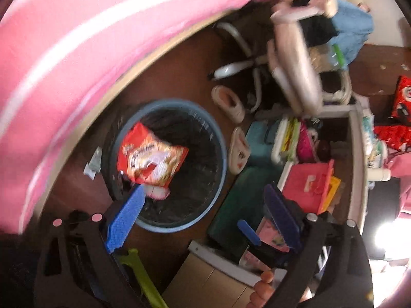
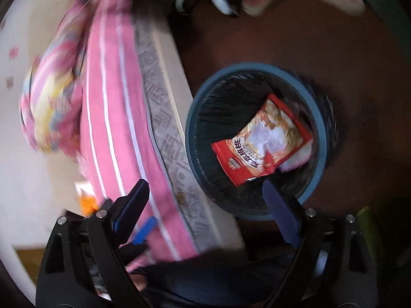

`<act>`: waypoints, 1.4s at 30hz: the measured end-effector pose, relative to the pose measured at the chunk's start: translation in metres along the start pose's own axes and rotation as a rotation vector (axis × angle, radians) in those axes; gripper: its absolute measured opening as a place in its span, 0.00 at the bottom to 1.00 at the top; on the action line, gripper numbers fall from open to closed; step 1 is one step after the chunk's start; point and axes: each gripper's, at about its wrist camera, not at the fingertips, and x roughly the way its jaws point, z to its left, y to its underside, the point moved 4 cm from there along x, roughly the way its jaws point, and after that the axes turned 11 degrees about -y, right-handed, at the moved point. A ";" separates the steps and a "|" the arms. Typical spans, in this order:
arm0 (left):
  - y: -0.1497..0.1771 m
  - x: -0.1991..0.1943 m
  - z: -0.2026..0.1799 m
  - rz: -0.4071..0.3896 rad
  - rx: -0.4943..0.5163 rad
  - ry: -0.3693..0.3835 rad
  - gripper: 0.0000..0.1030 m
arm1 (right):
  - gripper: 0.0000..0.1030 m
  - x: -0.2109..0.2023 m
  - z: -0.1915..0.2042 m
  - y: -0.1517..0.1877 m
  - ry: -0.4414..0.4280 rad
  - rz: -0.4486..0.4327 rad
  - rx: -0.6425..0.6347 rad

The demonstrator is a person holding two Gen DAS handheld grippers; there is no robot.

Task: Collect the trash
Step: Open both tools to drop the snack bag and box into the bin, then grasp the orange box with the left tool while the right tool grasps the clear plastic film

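Below both cameras, a round bin [image 1: 164, 164] with a blue plastic rim is seen on a dark brown floor, lined with a crinkled black bag. A glossy red and white snack wrapper [image 1: 151, 160] lies over its mouth, flat and slightly crumpled, with something pale and white showing under its lower edge. In the right wrist view the same wrapper [image 2: 262, 141] sits well inside the bin [image 2: 257, 138], toward the far wall of the liner.

The left gripper [image 1: 203, 218] is spread wide, its ribbed blue pads standing apart; nothing is held between them, and the left pad's tip sits just beside the wrapper's lower corner. The right gripper [image 2: 205, 205] is likewise parted wide and empty, one dark blue pad over the bin's near rim, the other over a pink striped bedcover [image 2: 115, 118] with thin white lines and a grey patterned border.

Beside the bin, two pale soft slippers [image 1: 227, 104] are seen on the floor, near a white tubular chair frame [image 1: 292, 64]. An open white box [image 1: 357, 154] crowded with pink and yellow items lies to the right.
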 end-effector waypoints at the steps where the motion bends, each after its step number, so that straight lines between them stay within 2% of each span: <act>1: -0.002 -0.016 0.000 -0.045 0.000 0.027 0.88 | 0.87 -0.001 0.017 0.001 0.035 -0.012 -0.101; 5: -0.006 -0.062 0.006 -0.149 -0.023 0.121 0.88 | 0.89 -0.008 0.101 0.019 0.143 -0.135 -0.551; 7: -0.010 -0.087 0.015 -0.201 -0.026 0.143 0.88 | 0.92 -0.007 0.134 0.030 0.164 -0.188 -0.677; 10: -0.018 -0.128 0.034 -0.293 0.004 0.132 0.88 | 0.95 0.003 0.178 0.046 0.094 -0.170 -0.786; 12: -0.023 -0.154 0.051 -0.349 0.020 0.112 0.88 | 0.95 0.017 0.209 0.057 -0.013 -0.107 -0.835; 15: -0.036 -0.193 0.086 -0.431 0.022 0.081 0.88 | 0.95 0.042 0.253 0.071 -0.113 -0.016 -0.904; 18: -0.052 -0.230 0.126 -0.524 0.022 0.039 0.88 | 0.95 0.076 0.292 0.086 -0.175 0.101 -0.942; 21: -0.076 -0.261 0.170 -0.614 0.019 -0.024 0.88 | 0.95 0.118 0.336 0.085 -0.229 0.207 -0.902; 24: -0.104 -0.281 0.205 -0.669 0.007 -0.081 0.88 | 0.95 0.150 0.368 0.083 -0.273 0.260 -0.842; 28: -0.139 -0.307 0.235 -0.720 0.023 -0.086 0.88 | 0.95 0.192 0.409 0.083 -0.309 0.330 -0.815; 30: -0.162 -0.314 0.246 -0.746 0.066 -0.144 0.88 | 0.95 0.218 0.434 0.078 -0.300 0.372 -0.818; 34: -0.202 -0.316 0.262 -0.748 0.191 -0.267 0.88 | 0.95 0.260 0.481 0.073 -0.274 0.448 -0.806; 38: -0.231 -0.305 0.268 -0.719 0.288 -0.282 0.88 | 0.95 0.299 0.519 0.069 -0.211 0.484 -0.815; 42: -0.246 -0.285 0.259 -0.672 0.415 -0.302 0.88 | 0.95 0.333 0.536 0.064 -0.143 0.516 -0.783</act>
